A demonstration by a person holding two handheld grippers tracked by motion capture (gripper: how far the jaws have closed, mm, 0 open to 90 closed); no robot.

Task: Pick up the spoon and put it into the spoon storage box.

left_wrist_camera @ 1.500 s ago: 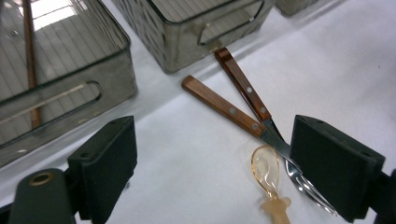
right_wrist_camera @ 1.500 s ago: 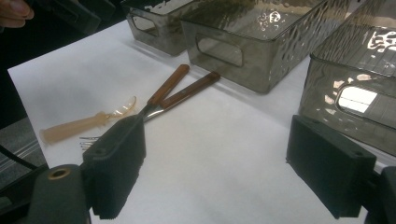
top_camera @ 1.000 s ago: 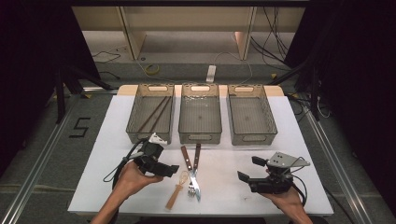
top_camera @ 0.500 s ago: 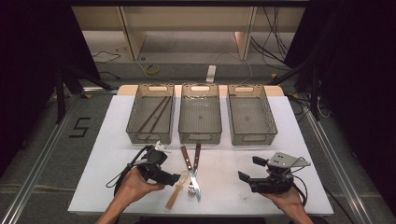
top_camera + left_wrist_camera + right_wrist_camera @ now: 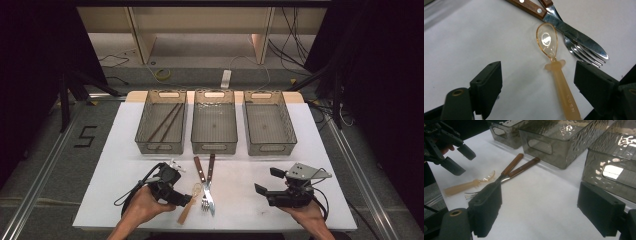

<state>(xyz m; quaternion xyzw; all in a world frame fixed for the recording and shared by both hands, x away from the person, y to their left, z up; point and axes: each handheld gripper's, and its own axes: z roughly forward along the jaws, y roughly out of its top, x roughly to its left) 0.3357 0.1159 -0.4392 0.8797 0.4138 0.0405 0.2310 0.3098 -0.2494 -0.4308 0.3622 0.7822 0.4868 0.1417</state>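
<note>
Left gripper (image 5: 186, 200), held in the left hand (image 5: 145, 206) at the lower left of the high view, points toward frame centre; its jaws stand apart and have just been closing slightly, pads pressing on nothing. Right gripper (image 5: 266, 182), held in the right hand (image 5: 302, 212) at lower right, points left with jaws wide apart and nothing between them.

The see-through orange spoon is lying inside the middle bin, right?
No. The orange spoon lies on the white table, beside the knife and fork, in front of the bins. The left gripper view shows it between the left gripper's open jaws.
</note>
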